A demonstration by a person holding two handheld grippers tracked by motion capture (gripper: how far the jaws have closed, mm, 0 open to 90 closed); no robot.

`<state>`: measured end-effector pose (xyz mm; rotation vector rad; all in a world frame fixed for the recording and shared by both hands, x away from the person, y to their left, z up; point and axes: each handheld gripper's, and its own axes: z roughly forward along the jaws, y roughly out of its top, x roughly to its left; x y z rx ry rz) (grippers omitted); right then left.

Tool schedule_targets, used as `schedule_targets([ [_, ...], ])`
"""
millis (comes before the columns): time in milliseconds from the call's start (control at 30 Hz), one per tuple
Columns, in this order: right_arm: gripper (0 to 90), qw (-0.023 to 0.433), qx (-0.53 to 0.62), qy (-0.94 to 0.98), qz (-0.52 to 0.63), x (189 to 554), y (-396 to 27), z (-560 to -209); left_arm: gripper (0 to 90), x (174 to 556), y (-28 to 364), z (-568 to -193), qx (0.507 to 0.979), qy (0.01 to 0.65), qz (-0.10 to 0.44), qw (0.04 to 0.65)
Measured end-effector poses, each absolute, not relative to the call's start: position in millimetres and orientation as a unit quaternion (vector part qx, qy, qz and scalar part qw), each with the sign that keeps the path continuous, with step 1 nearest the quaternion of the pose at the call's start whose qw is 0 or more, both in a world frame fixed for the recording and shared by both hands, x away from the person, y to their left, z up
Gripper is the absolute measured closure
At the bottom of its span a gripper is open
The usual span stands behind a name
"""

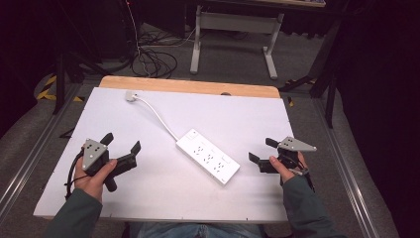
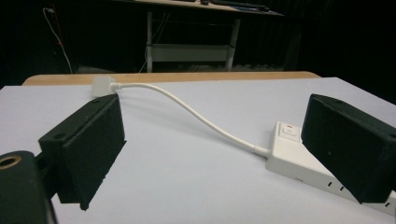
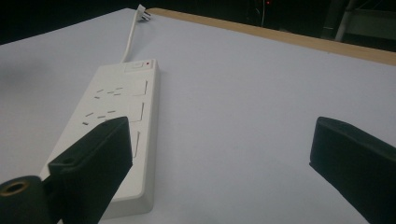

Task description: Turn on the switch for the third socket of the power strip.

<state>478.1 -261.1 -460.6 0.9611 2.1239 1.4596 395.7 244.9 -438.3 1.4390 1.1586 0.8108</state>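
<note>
Left gripper (image 1: 121,144): held in the person's left hand (image 1: 94,176) over the white board (image 1: 124,198), jaws spread wide with bare board between them.
Right gripper (image 1: 261,150): held in the right hand (image 1: 283,168) near the board's right edge, jaws spread, nothing between them.
Strip (image 1: 208,155): white power strip lying flat and diagonal on the board, between the two grippers and apart from both; in the left gripper view its switch end sits just beyond that gripper's right jaw, and in the right gripper view it lies beyond that gripper's left jaw.
Switch (image 3: 135,65): at the strip's far end, red light beside it.
Cord (image 1: 157,117): white, curving away from the strip, ahead of the left gripper.
Plug (image 1: 131,95): at the cord's end, near the board's far edge, unplugged.
Table (image 1: 198,87): wooden edge showing past the board.
</note>
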Motion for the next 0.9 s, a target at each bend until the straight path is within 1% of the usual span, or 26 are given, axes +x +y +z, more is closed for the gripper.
schedule_targets([
  [333, 4.5, 0.196, 0.345, 0.755, 0.523, 478.9, -260.6, -461.2, 6.7, 396.0, 245.1, -438.7, 0.605, 0.486, 0.340, 0.531],
  [600, 6.2, 0.210, 0.347, 0.748, 0.525, 479.5, -258.5, -461.3, 6.7, 396.4, 245.2, -439.0, 0.606, 0.487, 0.336, 0.531],
  [667, 10.6, 0.214, 0.346, 0.748, 0.524, 479.3, -258.2, -460.9, 6.7, 396.4, 245.1, -439.0, 0.607, 0.487, 0.336, 0.531],
  [733, 18.8, 0.218, 0.342, 0.750, 0.523, 478.9, -258.3, -460.2, 6.7, 396.5, 245.0, -439.0, 0.607, 0.487, 0.336, 0.530],
  [900, 29.4, 0.221, 0.342, 0.749, 0.522, 478.7, -259.3, -459.2, 6.6, 396.8, 244.9, -439.1, 0.608, 0.488, 0.335, 0.529],
])
